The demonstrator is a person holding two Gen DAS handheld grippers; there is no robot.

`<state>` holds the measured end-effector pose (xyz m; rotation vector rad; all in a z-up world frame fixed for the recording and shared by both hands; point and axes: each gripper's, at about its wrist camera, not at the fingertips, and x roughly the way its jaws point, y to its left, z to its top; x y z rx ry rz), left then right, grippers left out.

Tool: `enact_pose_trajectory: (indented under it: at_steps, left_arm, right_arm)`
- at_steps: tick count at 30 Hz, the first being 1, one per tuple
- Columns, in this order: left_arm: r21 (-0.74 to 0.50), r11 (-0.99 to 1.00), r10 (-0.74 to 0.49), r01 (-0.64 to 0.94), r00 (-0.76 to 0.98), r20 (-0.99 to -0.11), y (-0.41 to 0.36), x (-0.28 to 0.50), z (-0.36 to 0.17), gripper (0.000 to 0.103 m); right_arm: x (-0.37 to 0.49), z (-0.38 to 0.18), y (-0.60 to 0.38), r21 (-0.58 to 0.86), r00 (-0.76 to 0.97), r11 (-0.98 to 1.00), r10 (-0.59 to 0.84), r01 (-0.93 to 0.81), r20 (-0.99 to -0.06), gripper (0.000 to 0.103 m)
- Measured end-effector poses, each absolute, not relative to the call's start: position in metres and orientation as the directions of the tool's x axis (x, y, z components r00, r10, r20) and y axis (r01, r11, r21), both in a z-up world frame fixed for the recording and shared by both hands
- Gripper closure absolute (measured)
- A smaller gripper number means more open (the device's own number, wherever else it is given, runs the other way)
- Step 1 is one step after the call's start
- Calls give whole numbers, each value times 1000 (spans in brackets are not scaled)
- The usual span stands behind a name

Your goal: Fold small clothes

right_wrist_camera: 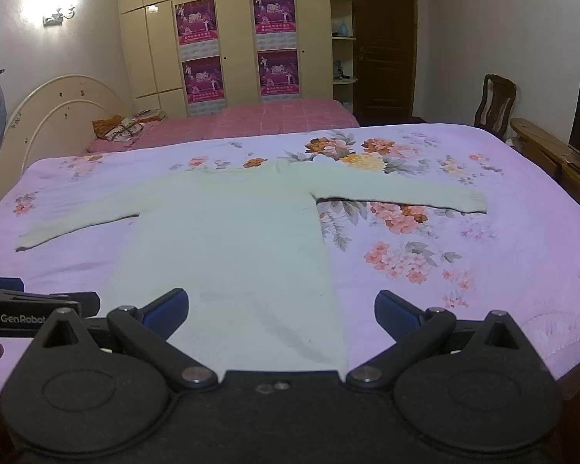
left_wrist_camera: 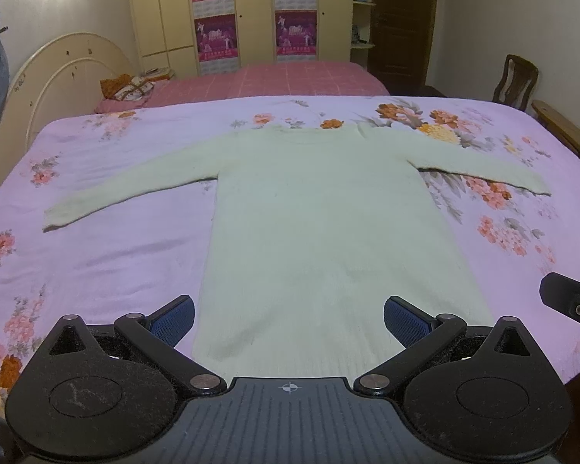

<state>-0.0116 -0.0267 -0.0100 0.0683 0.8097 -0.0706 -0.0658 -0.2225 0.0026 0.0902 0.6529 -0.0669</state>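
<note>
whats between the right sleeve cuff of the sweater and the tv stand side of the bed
Only bare floral bedspread: the right wrist view shows nothing lying between the sweater cuff and that bed edge.

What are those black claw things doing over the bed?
A person holds two grippers to fold a pale green sweater. It lies flat on the flowery bedspread, both sleeves spread out. The left gripper and right gripper hover open near its hem. Nothing is folded yet.
</note>
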Motion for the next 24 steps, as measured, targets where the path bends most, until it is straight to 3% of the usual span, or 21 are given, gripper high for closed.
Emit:
enact_pose_trajectory:
  at_steps: [12,24]
  left_arm:
    - [18,998,-26,58,682,-731,-31,40,-27,0]
    - [21,999,-4,29,678,-735,-42,114,-49,0]
  right_arm:
    - [-31,-6,-237,21,832,995,-67,94,-550,1]
    - [35,-23,-272,-7,793,991,-114,137,-598,1]
